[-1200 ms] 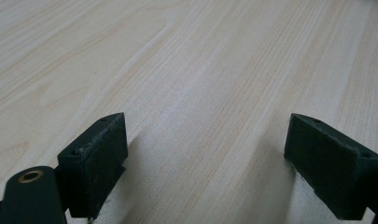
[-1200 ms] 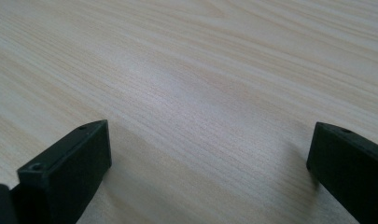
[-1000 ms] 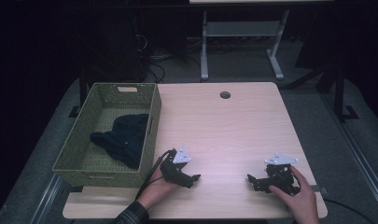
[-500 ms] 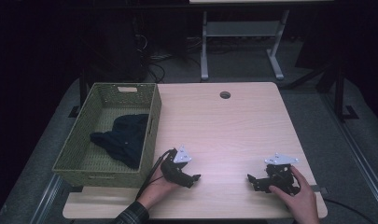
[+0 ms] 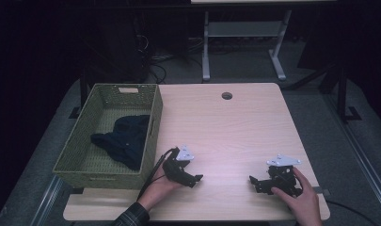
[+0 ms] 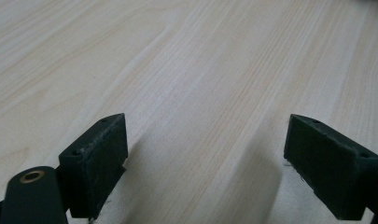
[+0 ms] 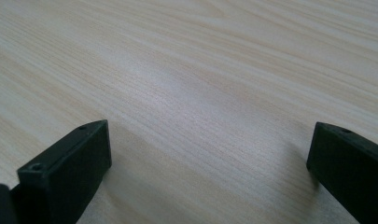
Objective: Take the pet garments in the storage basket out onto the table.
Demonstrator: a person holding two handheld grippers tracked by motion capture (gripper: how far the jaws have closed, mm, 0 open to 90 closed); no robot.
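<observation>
While both grippers lie low on the near part of the table [image 5: 235, 127] with nothing between their jaws, the work looks barely begun, or else just finished; the pictures alone cannot settle which. At the far left, the green woven basket [image 5: 80, 155] sits on the table's left edge, and a dark cloth [image 5: 124, 141] lies crumpled inside it, toward its right wall and touching the bottom. It is dim in there, so whether this is one garment or several I cannot tell. Just right of the basket's near corner, the left gripper [image 5: 194, 178] rests on the wood in the person's left hand [image 5: 162, 188], pointing right; in the left gripper view its jaws stand wide apart over bare wood grain, holding nothing. Between the two grippers the table is bare. Near the right edge, the right gripper [image 5: 255, 181] rests under the right hand [image 5: 298, 197], pointing left toward the other; in the right gripper view its jaws are likewise spread wide with only wood between them. If the cloth is to come out of the basket, all of that is left: the left gripper is nearest and would have to lift over the basket's wall and reach down. If the cloth was to go in, it is already there.
</observation>
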